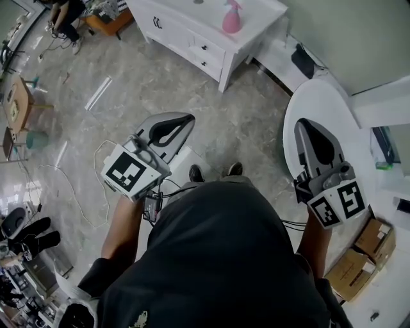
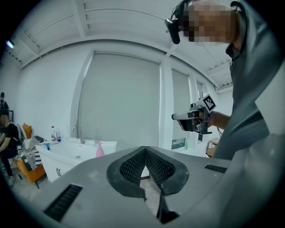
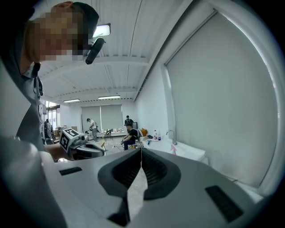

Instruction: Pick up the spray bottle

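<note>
"Starting with what's closest: what are the two tools doing?"

"Both are empty. The left gripper (image 2: 144,149) has its jaws pressed together at the tips, and so does the right gripper (image 3: 141,151). Each has black ribbed pads set in matte grey shells, with nothing between them. They are held out level in front of the person."

"So which step is this?"

"I'd call it the approach, hardly begun. A stretch of glossy, marble-veined floor (image 1: 160,83) lies between the person's shoes and the target."

"Where is the spray bottle?"

"The spray bottle (image 1: 231,18) stands upright on top of the white cabinet (image 1: 259,14), well ahead of both grippers. It is pink and looks like smooth plastic, with a rounded body narrowing to a trigger head. The cabinet is flat-topped, with panelled fronts and small dark handles."

"And the next move?"

"Closing the distance, I'd say, then spreading one gripper's jaws before they reach the bottle. The narrow neck looks the safer hold, since a smooth round body could slip."
</note>
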{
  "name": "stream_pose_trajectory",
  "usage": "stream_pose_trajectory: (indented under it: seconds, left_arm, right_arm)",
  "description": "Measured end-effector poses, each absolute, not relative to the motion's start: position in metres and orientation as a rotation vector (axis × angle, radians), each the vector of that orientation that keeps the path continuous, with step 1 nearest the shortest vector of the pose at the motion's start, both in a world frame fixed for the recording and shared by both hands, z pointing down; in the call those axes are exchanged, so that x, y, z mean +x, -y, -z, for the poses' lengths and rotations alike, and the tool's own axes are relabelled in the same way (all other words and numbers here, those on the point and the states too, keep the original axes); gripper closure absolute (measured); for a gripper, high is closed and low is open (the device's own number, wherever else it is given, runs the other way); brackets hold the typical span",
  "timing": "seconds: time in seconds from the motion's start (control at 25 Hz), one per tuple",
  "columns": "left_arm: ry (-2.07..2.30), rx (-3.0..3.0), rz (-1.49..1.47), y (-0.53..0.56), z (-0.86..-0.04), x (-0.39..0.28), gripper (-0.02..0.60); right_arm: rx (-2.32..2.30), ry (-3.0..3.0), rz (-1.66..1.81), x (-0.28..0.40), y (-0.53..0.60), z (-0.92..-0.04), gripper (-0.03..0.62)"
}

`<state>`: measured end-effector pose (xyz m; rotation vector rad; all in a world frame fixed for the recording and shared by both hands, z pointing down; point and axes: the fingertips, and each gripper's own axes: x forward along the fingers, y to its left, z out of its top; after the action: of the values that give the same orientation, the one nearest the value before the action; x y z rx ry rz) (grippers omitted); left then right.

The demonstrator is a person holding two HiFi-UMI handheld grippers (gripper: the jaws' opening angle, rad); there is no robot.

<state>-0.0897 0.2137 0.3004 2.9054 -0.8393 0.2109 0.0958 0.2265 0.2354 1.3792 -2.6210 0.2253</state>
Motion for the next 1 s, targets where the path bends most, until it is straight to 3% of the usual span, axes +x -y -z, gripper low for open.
stream_pose_trajectory:
  seconds: [0.56,1.0]
  left_arm:
    - [0.969,2.878,-0.225,-0.171,-0.284,0.006,0.578]
    - [1.041,2.838,-0.278,-0.168,-0.284,0.004,0.578]
  right_arm:
    - [1.21,2.721,-0.213,0.176,-0.157,-0.233,0.585]
    - [1.159,2.745,-0.242,0.185,-0.139,-0.242,0.585]
